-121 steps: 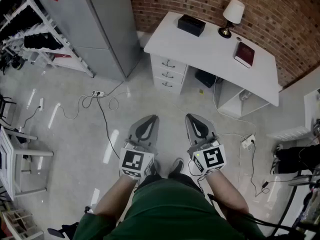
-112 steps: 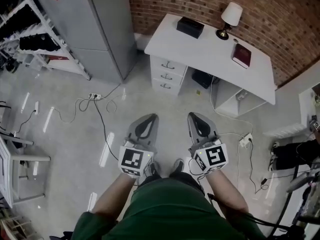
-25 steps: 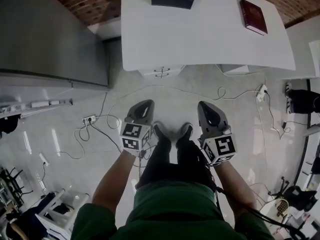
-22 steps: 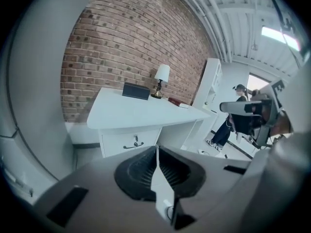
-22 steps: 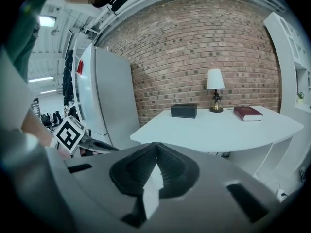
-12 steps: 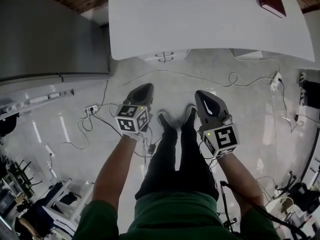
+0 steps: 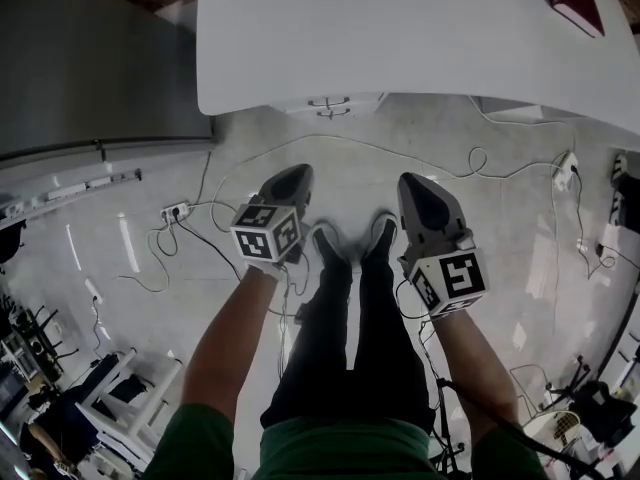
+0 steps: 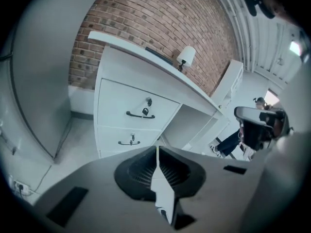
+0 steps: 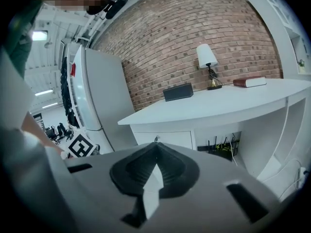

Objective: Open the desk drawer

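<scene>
The left claw [image 7: 291,176] and right claw [image 7: 416,182], both closed and empty, had sunk nearer the desk [image 7: 400,38]; its drawer [image 8: 127,102] was still unopened.

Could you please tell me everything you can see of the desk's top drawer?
The top drawer is a white, flat front, painted wood by its look, directly under the white desk top at its left end. It is shut, flush with the drawer below. A dark curved handle runs across its middle, a small lock fitting above it. Nothing touches it.
</scene>
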### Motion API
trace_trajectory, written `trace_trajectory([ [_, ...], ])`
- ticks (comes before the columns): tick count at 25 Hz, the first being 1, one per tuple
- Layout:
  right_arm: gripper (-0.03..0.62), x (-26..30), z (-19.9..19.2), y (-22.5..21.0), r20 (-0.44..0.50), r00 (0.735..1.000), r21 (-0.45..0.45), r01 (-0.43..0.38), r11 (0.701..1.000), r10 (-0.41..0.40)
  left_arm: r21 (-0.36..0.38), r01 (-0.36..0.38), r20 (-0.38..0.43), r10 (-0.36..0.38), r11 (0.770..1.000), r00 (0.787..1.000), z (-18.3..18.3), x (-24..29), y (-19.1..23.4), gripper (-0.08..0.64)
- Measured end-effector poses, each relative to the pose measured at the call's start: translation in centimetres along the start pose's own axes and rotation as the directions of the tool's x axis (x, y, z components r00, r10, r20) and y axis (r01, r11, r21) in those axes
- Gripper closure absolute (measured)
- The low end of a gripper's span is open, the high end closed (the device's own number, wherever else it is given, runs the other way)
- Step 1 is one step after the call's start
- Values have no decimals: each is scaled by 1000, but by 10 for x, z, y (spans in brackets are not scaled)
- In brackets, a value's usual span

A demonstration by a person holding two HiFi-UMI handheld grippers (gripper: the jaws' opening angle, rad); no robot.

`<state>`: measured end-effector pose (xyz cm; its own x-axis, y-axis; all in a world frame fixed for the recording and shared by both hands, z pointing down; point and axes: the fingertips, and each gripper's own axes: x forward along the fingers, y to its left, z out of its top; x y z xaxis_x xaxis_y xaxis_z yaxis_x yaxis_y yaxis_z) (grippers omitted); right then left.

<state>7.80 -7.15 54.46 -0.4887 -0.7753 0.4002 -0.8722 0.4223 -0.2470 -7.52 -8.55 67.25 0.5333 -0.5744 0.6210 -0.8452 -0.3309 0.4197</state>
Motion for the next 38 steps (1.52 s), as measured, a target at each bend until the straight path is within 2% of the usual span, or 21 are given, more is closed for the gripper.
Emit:
trace_trajectory([
  [4,592,15,-18,-1,-18,1000,17,-25,1000,25,-117,-22,6,22,993,1000,-14,20,23,548],
  [9,591,32,-44,3,-57,997,18,-55,998,56,-252,-8,16,12,968,1000,-34,50,50,548],
  [13,592,40,-57,4,-68,995,30,-64,997,66,-249,-31,22,37,968,999,-34,68,65,548],
  [17,592,50,-64,8,-75,992,12,-102,995,103,-299,-10,33,21,954,999,-39,93,72,548],
  [21,591,54,-67,11,-88,986,-7,-140,990,139,-321,-40,62,63,946,996,-32,113,85,548],
  [24,592,57,-75,11,-97,984,-27,-154,988,151,-300,-75,58,96,951,994,-32,126,98,548],
  [27,592,59,-87,5,-115,982,-22,-155,988,151,-322,-58,47,77,945,996,-45,146,102,548],
  [29,592,59,-96,-1,-129,981,-14,-149,989,146,-369,-39,57,65,928,996,-51,158,107,548],
  [32,591,62,-110,-9,-147,980,-7,-139,990,136,-469,24,92,22,883,996,-61,176,113,545],
  [35,592,67,-118,-16,-148,980,-14,-136,991,132,-565,76,149,11,821,989,-65,188,123,458],
  [38,592,73,-125,-22,-141,982,-24,-129,991,125,-614,99,182,19,783,983,-71,198,132,440],
])
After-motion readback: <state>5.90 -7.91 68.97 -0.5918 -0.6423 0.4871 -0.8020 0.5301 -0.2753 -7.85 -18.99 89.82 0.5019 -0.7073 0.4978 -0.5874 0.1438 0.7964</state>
